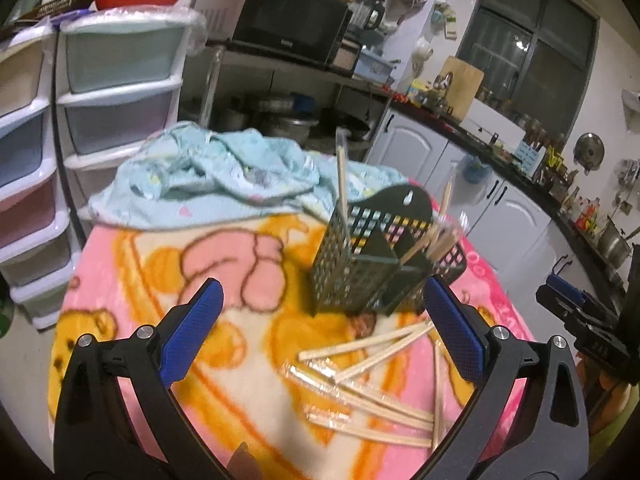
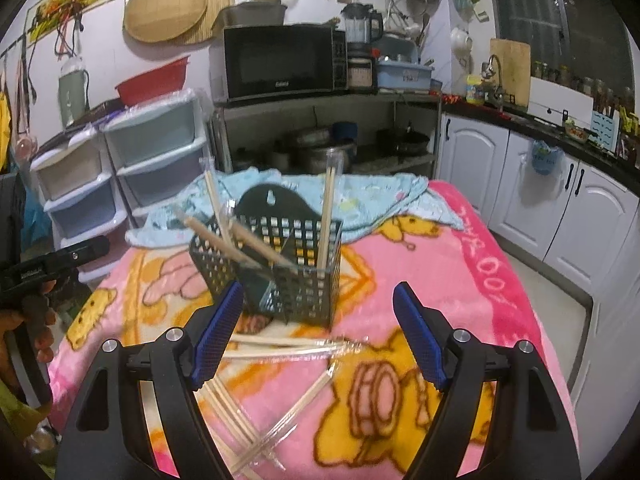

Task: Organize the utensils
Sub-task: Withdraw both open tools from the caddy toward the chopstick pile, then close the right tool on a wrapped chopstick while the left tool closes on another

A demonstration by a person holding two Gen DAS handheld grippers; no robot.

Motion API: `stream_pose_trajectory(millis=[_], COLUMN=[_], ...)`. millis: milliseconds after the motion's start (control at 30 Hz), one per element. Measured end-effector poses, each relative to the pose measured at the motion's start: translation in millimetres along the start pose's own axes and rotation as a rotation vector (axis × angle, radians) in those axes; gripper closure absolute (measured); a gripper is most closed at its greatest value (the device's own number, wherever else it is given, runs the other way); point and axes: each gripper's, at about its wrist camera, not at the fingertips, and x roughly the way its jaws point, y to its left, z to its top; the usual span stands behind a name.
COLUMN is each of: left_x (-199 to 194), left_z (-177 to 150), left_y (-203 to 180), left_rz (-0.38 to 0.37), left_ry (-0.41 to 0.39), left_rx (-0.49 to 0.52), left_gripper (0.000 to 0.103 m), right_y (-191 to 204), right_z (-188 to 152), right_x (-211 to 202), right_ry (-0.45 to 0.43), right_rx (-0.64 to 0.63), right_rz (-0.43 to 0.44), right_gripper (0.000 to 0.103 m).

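Chopsticks (image 1: 372,384) are pretty much scattered on the pink cartoon blanket (image 1: 200,280) covering the surface, most of them still in clear plastic sleeves, lying criss-crossed just in front of the dark perforated utensil caddy (image 1: 360,256). The caddy stands upright near the middle of the blanket and already has a few sticks in it: one stands nearly upright in one compartment (image 2: 326,220), and a small bunch leans at an angle in the other (image 2: 236,240). From the left wrist view some of the loose ones fan out right below the caddy's base, close but apparently not touching it.

Left claw (image 1: 320,328) is spread wide open, blue pads well apart, nothing between them, hanging above the loose pile with the caddy framed in the gap. Right claw (image 2: 320,332) is the same deal, released and empty, its pads either side of the caddy's lower half in its own view, with wrapped chopsticks (image 2: 280,348) lying underneath.

Behind the caddy there's a crumpled light blue cloth (image 1: 208,176) at the far edge of the blanket. Further back are pastel plastic drawer units (image 1: 116,92) and a black microwave (image 2: 280,60) on a metal rack, plus white cabinets (image 2: 540,200) along the right wall.
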Motion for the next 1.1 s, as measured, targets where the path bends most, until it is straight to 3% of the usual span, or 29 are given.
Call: stream_pose_trajectory(millis=[433, 733, 800, 1100], left_x=[18, 39, 43, 64], left_z=[-44, -75, -81, -100], left_y=[12, 12, 11, 3], left_rz=[-0.005, -0.053, -0.061, -0.116], left_ry=[0.141, 0.255, 0.281, 0.389], left_rx=[0.000, 0.001, 0.005, -0.027], left_gripper=[0.011, 0.012, 0.020, 0.038], right_y=[15, 16, 14, 5], right_z=[-29, -47, -51, -64], right_x=[28, 49, 52, 71], right_ry=[0.113, 0.182, 0.194, 0.253], right_rx=[-0.032, -0.039, -0.035, -0.022], right_rz=[0.028, 0.025, 0.023, 0.015], right_gripper=[0.028, 0.028, 0.028, 0.028])
